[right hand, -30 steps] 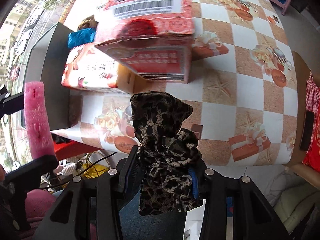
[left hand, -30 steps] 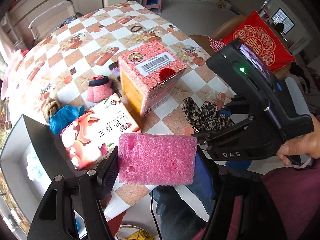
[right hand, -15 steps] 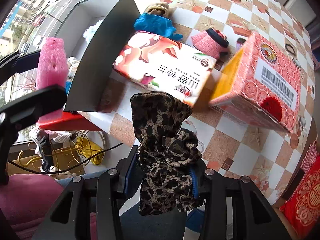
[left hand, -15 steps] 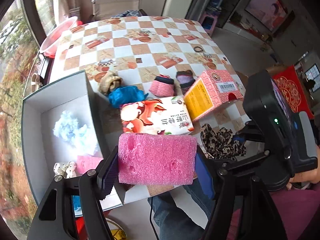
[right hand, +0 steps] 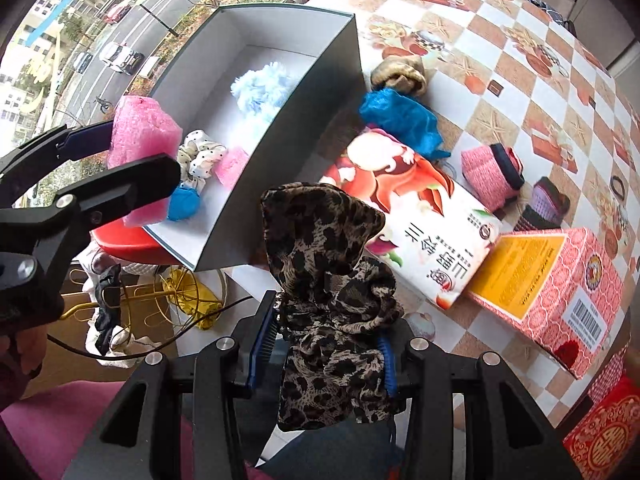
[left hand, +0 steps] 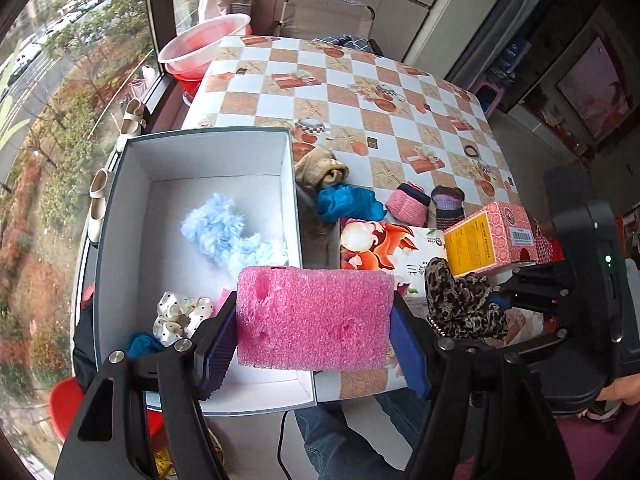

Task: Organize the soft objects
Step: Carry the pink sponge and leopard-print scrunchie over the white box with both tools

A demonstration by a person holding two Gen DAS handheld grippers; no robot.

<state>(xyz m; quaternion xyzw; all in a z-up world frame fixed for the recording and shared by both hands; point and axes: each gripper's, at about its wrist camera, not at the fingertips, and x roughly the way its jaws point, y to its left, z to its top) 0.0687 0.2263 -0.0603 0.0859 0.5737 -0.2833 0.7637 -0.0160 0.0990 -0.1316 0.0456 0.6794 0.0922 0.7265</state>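
Note:
My left gripper [left hand: 314,340] is shut on a pink foam block [left hand: 314,316], hanging over the near edge of the open white box [left hand: 208,136]. The same pink foam block [right hand: 140,136] shows at the left of the right wrist view. Inside the box lie a pale blue fluffy piece [left hand: 228,228], a polka-dot scrunchie [left hand: 180,316], a small pink piece [right hand: 230,166] and a blue piece [right hand: 182,204]. My right gripper [right hand: 326,354] is shut on a leopard-print cloth [right hand: 328,280], held above the table's near edge, right of the box.
On the checkered table [left hand: 360,92] lie a printed carton [right hand: 424,224], a pink cardboard box [right hand: 552,284], a blue cloth [right hand: 400,120], a tan roll [right hand: 400,74], a pink sock roll [right hand: 488,176] and a purple one [right hand: 544,204]. A pink basin [left hand: 200,48] stands at the far edge.
Both grippers have swung left with their loads, from over the cartons toward the white box. The box's inside has come fully into view. Both grips are unchanged.

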